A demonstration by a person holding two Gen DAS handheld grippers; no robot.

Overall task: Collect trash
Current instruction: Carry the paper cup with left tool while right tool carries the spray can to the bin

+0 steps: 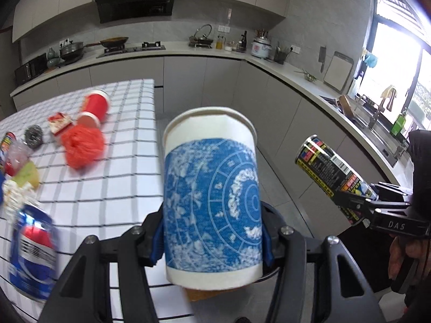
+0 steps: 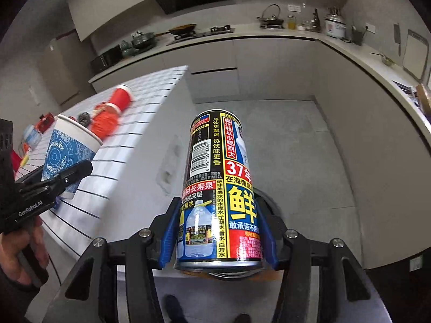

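My left gripper is shut on a white paper cup with a blue print, held upright past the right edge of the checked table. My right gripper is shut on a tall black, yellow and red drink can, held over the grey floor. The can and right gripper also show at the right of the left wrist view. The cup and left gripper show at the left of the right wrist view. Still lying on the table are a blue cola can, an orange mesh ball and red cups.
A steel scourer, a red wrapper, popcorn and other scraps lie on the table's left part. Grey kitchen cabinets and a counter with pots wrap around the back and right. A sink sits under the window. A person's shoes stand on the floor.
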